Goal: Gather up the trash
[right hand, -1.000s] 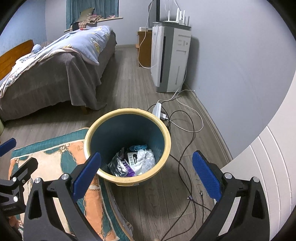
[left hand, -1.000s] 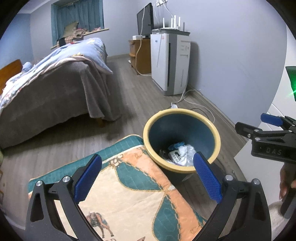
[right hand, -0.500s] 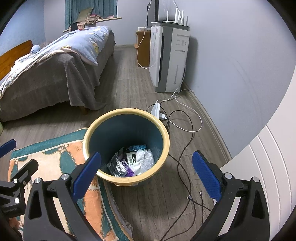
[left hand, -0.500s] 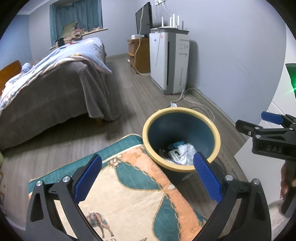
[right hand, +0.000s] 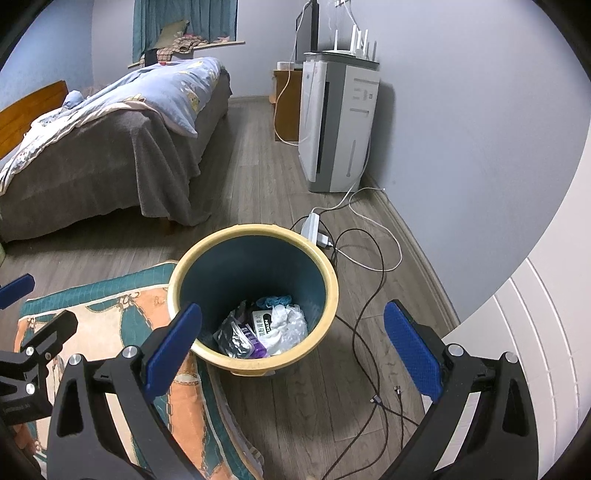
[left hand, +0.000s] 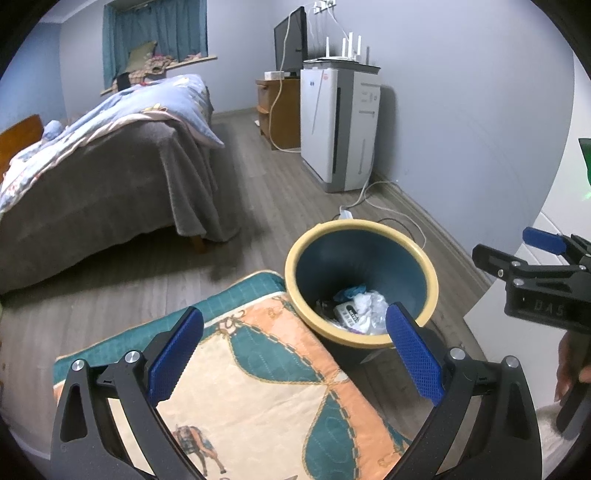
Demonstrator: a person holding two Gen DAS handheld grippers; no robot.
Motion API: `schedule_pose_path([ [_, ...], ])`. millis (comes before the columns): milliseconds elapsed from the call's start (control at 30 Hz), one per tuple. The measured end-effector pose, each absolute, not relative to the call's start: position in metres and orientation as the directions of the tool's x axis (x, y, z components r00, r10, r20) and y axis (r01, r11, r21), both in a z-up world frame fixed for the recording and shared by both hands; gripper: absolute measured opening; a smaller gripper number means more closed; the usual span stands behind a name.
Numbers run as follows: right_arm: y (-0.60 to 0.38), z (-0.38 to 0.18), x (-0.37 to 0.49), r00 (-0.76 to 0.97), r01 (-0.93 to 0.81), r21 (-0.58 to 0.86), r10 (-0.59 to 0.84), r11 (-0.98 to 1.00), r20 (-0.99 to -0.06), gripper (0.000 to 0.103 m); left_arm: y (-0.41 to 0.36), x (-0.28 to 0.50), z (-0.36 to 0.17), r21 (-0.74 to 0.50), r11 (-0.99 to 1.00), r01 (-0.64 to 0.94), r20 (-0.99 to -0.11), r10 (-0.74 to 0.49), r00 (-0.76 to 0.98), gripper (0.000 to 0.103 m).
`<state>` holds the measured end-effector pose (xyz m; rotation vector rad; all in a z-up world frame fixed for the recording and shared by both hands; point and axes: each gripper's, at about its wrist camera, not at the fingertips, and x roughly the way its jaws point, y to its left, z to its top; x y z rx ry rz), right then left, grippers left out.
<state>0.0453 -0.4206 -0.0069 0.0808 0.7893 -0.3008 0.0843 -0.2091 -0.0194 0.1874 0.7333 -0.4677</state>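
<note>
Yellow-rimmed bin at 12 o'clock already holds trash; left gripper and right gripper both spread, empty, presumably after dropping.

Trash bin: pale yellow rim, dark teal-blue inside. Trash at its bottom: white crumpled plastic, a white packet with dark print, a purple and silver wrapper, a scrap of blue.

Rug: peach-orange and cream field, teal curved shapes edged in dashed lines, teal quilted border, a small brown horse figure.

Left gripper and right gripper: black frames, blue textured pads, silver screws.

Bed: grey-brown cover, light blue quilt with yellow motifs, orange-brown wooden headboard.

Curtain: teal. Walls pale lilac-grey. Floor: grey wood-grain planks.

Air purifier: white and grey. Cables: white and black.
</note>
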Motion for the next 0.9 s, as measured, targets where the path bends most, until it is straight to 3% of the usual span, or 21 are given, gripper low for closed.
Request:
schedule_pose_path([
  [900, -0.4183, -0.0080, 0.0470, 0.657, 0.295, -0.048, -0.239, 0.954, -0.715, 0.097, -0.2136, 0.0805, -0.0184, 0.030, 0.873, 0.487, -0.685, -0.337, 0.646, 0.098],
])
